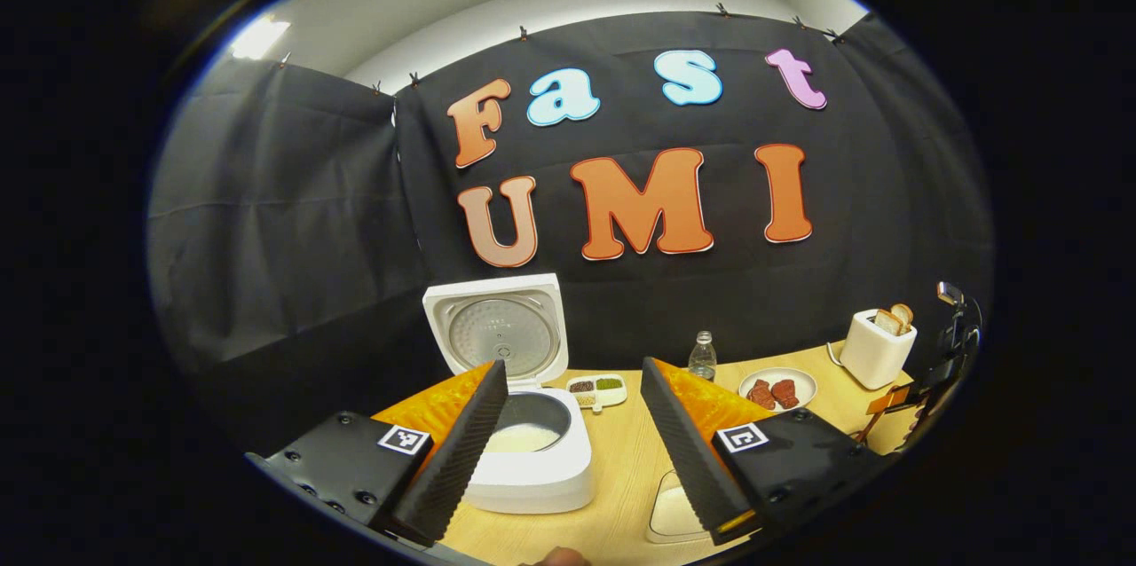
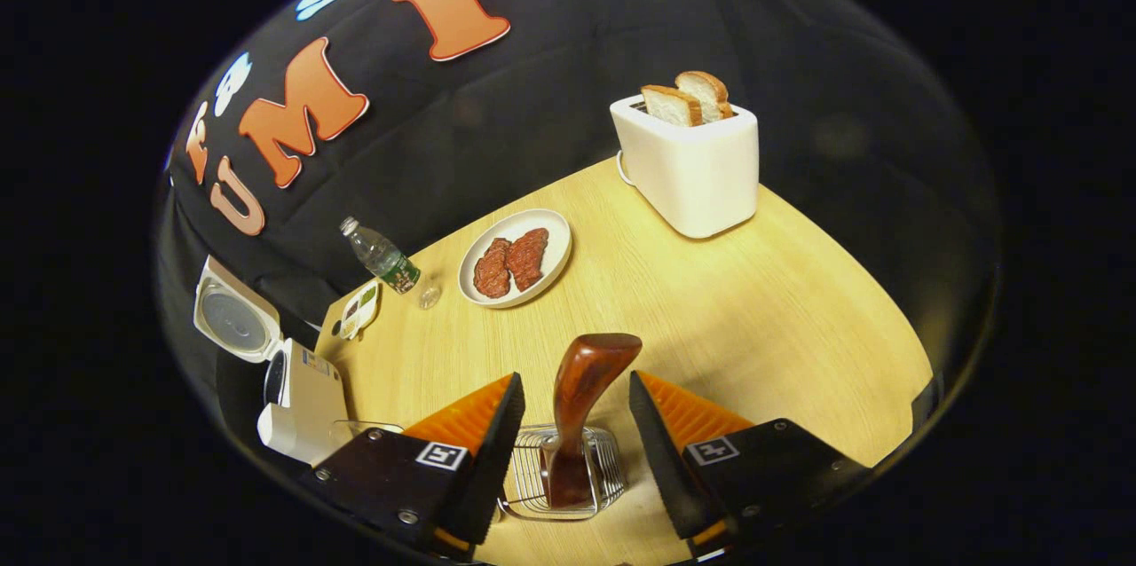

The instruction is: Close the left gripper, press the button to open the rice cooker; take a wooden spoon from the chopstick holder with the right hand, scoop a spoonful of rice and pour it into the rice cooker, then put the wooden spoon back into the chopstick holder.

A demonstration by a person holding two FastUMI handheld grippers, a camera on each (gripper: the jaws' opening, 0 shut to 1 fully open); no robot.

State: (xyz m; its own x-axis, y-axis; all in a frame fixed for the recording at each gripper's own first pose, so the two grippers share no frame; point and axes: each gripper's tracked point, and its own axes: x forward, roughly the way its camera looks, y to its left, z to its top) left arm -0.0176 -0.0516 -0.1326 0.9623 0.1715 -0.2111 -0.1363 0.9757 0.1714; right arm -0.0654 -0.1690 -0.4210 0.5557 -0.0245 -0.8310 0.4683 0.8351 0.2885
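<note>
The white rice cooker [image 1: 532,468] stands open on the wooden table, its lid [image 1: 501,331] raised and something white inside its pot [image 1: 525,437]. My left gripper [image 1: 572,365] is open just in front of it, with nothing between the fingers. A reddish-brown wooden spoon [image 2: 581,393] stands upright in a wire chopstick holder [image 2: 599,468]. My right gripper [image 2: 575,381] is open, one finger on each side of the spoon's handle with a gap on both sides. The cooker [image 2: 297,393] also appears at the far left of the right gripper view.
A plate of meat [image 2: 550,233], a water bottle [image 2: 382,255], a small divided dish [image 2: 358,309] and a white toaster [image 2: 697,167] with bread stand toward the back. A pale container [image 1: 674,513] sits near the table's front edge.
</note>
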